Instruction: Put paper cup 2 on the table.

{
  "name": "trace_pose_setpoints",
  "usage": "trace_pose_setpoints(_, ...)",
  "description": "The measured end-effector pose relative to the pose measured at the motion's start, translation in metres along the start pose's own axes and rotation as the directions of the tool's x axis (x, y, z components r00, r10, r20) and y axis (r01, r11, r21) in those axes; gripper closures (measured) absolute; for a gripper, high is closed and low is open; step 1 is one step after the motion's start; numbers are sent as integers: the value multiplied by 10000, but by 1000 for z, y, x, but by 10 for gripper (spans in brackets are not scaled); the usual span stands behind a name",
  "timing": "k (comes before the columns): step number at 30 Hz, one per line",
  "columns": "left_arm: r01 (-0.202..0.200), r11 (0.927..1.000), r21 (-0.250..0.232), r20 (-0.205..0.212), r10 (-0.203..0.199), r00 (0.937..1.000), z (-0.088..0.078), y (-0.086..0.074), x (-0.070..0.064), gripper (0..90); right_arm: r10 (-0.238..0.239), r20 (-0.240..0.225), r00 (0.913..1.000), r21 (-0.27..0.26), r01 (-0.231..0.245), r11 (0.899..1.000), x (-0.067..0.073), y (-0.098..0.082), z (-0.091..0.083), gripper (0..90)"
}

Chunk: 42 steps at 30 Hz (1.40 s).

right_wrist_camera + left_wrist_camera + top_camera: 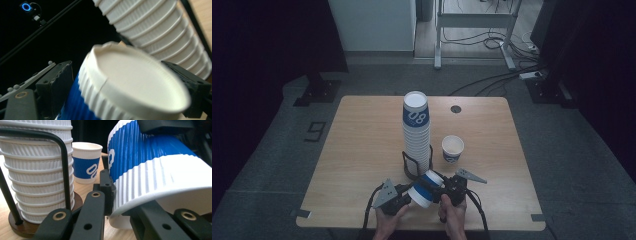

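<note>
A blue-and-white ribbed paper cup (424,188) lies on its side above the table's front edge, held between both grippers. My left gripper (408,197) is shut on its open white rim end (160,177). My right gripper (443,186) is shut on its closed base end, whose flat bottom (135,75) faces that gripper's camera, with a jaw on each side. A tall stack of the same cups (416,132) stands in a black wire holder (63,167) on a round wooden base, just behind the held cup. A single cup (452,148) stands upright to the right of the stack.
The wooden table (362,150) has a small round grommet (455,108) near its far edge. The stack (160,30) looms close above the right gripper. Dark curtains, a white frame and cables lie on the floor beyond the table.
</note>
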<state>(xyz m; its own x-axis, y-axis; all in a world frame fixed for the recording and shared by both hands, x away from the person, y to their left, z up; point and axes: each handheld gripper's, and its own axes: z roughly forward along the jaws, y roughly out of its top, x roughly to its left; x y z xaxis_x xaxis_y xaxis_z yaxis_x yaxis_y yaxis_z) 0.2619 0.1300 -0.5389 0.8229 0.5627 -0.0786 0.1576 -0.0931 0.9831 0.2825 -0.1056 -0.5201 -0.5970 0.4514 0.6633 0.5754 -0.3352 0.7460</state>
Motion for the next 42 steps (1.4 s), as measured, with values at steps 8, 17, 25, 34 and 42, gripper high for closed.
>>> trace_pose_setpoints(8, 70, 9993, 362, -42, -68, 10000, -6, 3, 4, 843, -779, 293, 9965, -452, 792, 9958, 2, 13, -11, 124)
trace_pose_setpoints(17, 216, 9968, 768, 202, -232, 9995, -14, 9, 12, 846, -1557, 303, 9873, -675, 1574, 9852, 5, 14, -26, 120)
trace_pose_setpoints(25, 233, 9913, 1294, 92, -247, 9997, -19, 14, 19, 848, -2897, 420, 9562, -321, 2911, 9562, 10, 9, -34, 126)
trace_pose_setpoints(34, 148, 9776, 2098, 161, -186, 9997, -23, 21, 25, 851, -4932, 1154, 8622, 277, 4935, 8693, 14, 0, -35, 130)
trace_pose_setpoints(42, -124, 9526, 3039, 207, 64, 9998, -23, 32, 28, 852, -6399, 803, 7642, 1287, 6287, 7669, 20, -12, -29, 128)
